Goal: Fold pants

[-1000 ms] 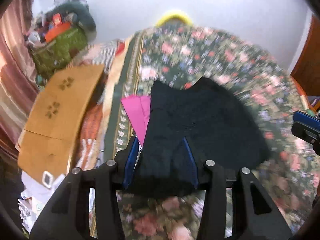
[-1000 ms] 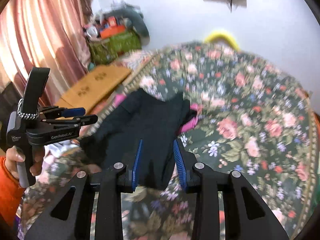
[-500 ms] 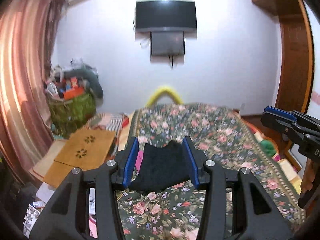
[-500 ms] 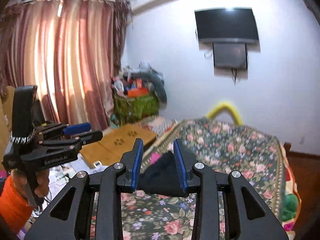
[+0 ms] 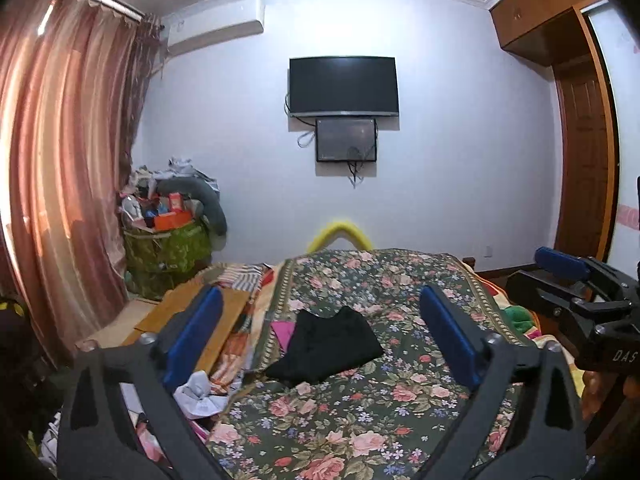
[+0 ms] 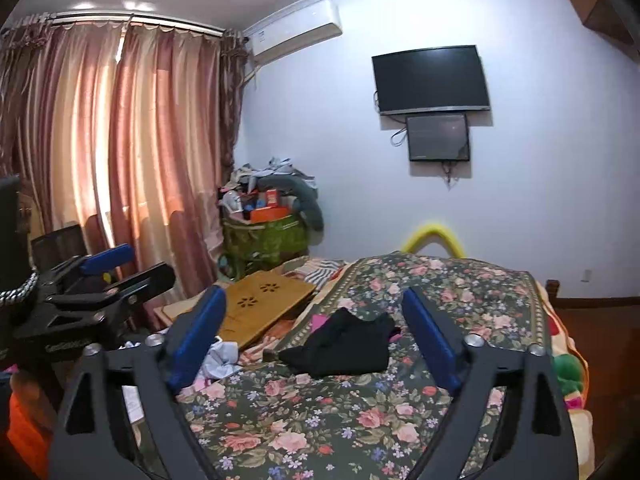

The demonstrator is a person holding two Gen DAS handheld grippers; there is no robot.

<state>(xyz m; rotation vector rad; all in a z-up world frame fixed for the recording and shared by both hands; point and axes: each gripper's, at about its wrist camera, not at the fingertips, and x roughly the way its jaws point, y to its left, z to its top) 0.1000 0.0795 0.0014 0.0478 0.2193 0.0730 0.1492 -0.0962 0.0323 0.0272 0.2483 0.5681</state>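
The black pants (image 5: 326,346) are seen lying folded in a compact bundle on the floral bedspread (image 5: 360,412), toward its left border and roughly midway along the bed, with a pink cloth (image 5: 282,330) showing from under their far-left corner. Both claws are held well back from the bundle and apart from it: the left gripper (image 5: 324,344) has just been opening and its blue pads (image 5: 194,338) are spread wide with nothing pressed between them, and the right gripper (image 6: 314,344) has likewise just been opening and stands wide and empty (the pants are only framed in the gap, farther off). Open bedspread is left in front of the pants and across the whole right half of the bed, up to the far edge where a yellow curved piece (image 5: 339,233) rises. The left edge is crowded: a wooden board (image 6: 260,306) with flower cut-outs lies just beside the bed, white crumpled paper or cloth (image 6: 222,358) is seen nearer, and a striped fabric (image 5: 244,276) lies beyond. A heaped green basket (image 5: 166,250) is set in the far-left corner beside the pink curtains (image 6: 120,152). A dark television (image 5: 343,85) is mounted on the far wall, and a wooden door (image 5: 582,168) is seen at right.
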